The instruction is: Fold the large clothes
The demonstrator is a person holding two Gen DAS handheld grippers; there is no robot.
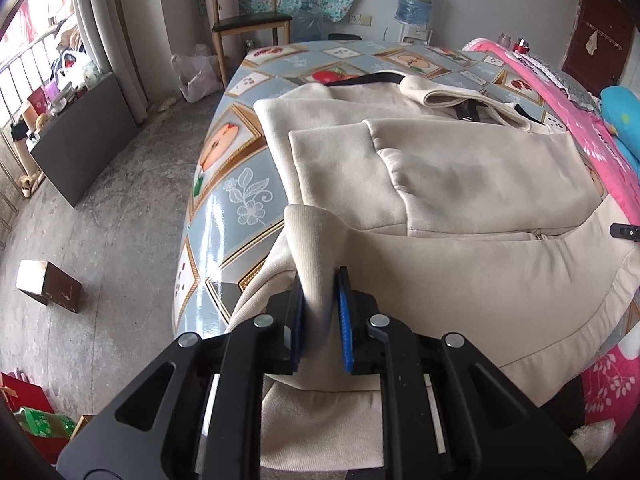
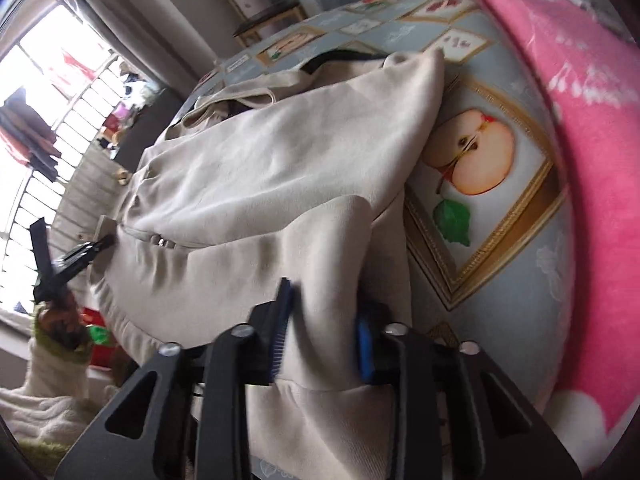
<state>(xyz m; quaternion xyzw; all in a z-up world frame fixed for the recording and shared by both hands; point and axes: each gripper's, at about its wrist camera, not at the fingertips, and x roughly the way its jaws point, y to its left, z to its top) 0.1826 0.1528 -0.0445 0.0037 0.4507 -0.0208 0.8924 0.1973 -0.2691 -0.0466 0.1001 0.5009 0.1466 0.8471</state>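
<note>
At near edge of surface (image 1: 224,208) with fruit-print cloth: big cream fleece hoodie (image 1: 460,176) spread flat, sleeves already in. Left tool (image 1: 320,308) pinching hem ribbing, right tool (image 2: 324,340) clamped on hem too. Guessing next: lift both evenly, fold hem toward hood.

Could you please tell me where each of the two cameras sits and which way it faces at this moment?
Left wrist: on the left gripper, looking down its fingers over the cream jacket on the fruit-print tablecloth towards a chair; the jaws pinch the hem.
Right wrist: on the right gripper, tilted, facing the window; jaws on the hem, the left gripper and a sleeve at the left.
Shared: jacket, tablecloth, pink blanket.
</note>
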